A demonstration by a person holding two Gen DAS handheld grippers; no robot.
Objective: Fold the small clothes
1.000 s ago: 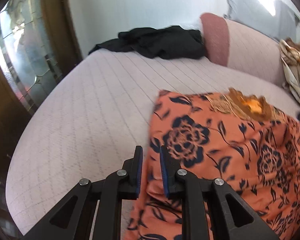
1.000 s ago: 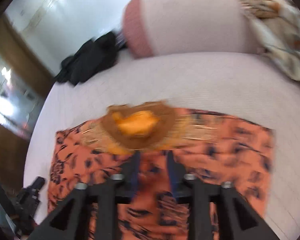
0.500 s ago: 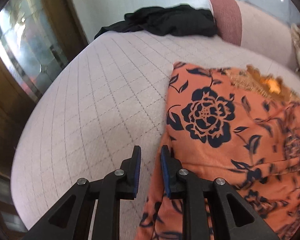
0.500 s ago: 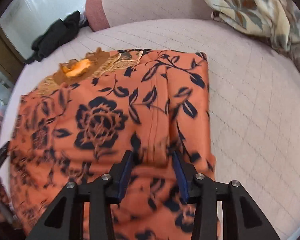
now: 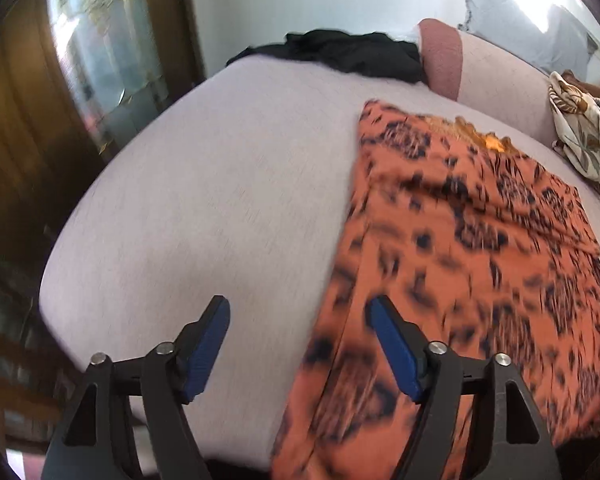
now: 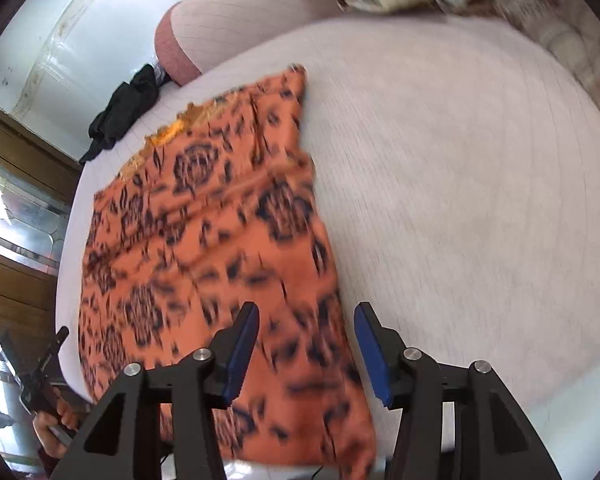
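The left tongs [image 5: 296, 344] have just been opening and stand wide, w/ nothing pressed between the blue pads; the garment edge lies under the gap. The right tongs [image 6: 306, 350] have also been opening, pads apart over the cloth, not pinching it. The orange garment with dark flower print [image 6: 204, 232] lies flat on the pale pink quilted bed [image 5: 220, 200]. A black cloth heap [image 5: 340, 54] sits near the bed's far edge.

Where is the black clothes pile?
The black clothes pile lies at the bed's far edge in the left wrist view, just left of the pink bolster, well beyond the orange flowered garment.
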